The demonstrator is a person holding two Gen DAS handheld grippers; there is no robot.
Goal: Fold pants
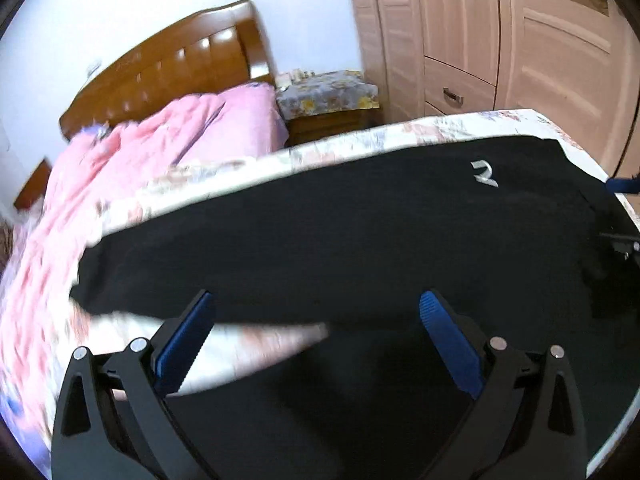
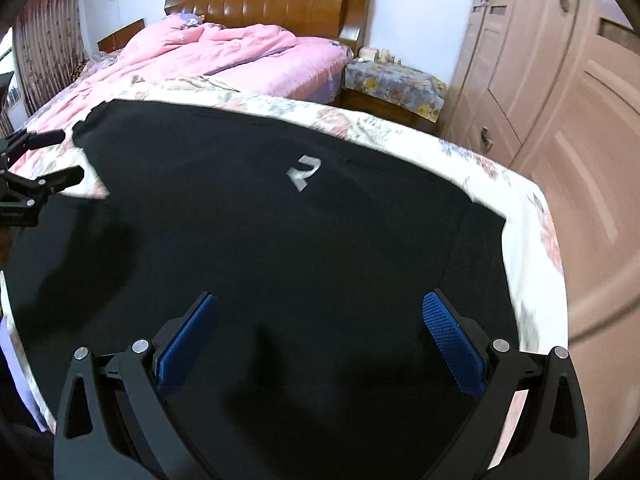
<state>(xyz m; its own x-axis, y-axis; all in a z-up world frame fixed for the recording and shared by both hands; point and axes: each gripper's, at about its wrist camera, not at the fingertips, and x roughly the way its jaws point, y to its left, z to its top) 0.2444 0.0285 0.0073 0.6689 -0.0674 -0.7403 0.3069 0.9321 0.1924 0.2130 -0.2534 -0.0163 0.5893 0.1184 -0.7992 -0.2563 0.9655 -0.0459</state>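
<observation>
Both my jaws stand wide apart, nothing between the blue pads on either side.

Left gripper [image 1: 316,312]: hovers over the black pants [image 1: 340,232], near the gap where the two legs part. A wedge of floral bedspread [image 1: 248,344] shows between the legs, running from about 8 o'clock in toward centre. Left part of this view is blurred.

Right gripper [image 2: 320,312]: over the wide upper part of the pants [image 2: 280,240]; I cannot tell whether the pads touch the cloth.

Pants: plain black, matte, lying spread flat on the bed over the floral bedspread [image 2: 520,200]. Few wrinkles show. A small silver-grey logo [image 2: 304,176], angular like an "R", sits toward 12 o'clock of centre in the right view; in the left view the same logo [image 1: 484,174] lies at about 2 o'clock. The far edge of the cloth runs in a clean line just short of the bedspread's edge. The end at 10 o'clock in the right view looks ragged in outline.

Left gripper [image 2: 74,154] shows in the right view at 9 o'clock, fingers apart, beside that ragged end.

Beyond, at 11 to 12 o'clock: pink quilt [image 2: 208,52], brown wooden headboard [image 2: 272,0]. Nightstand [image 2: 396,80] under a flowered cloth at 1 o'clock. Pale wardrobe [image 2: 552,92] doors at 2 to 3 o'clock
</observation>
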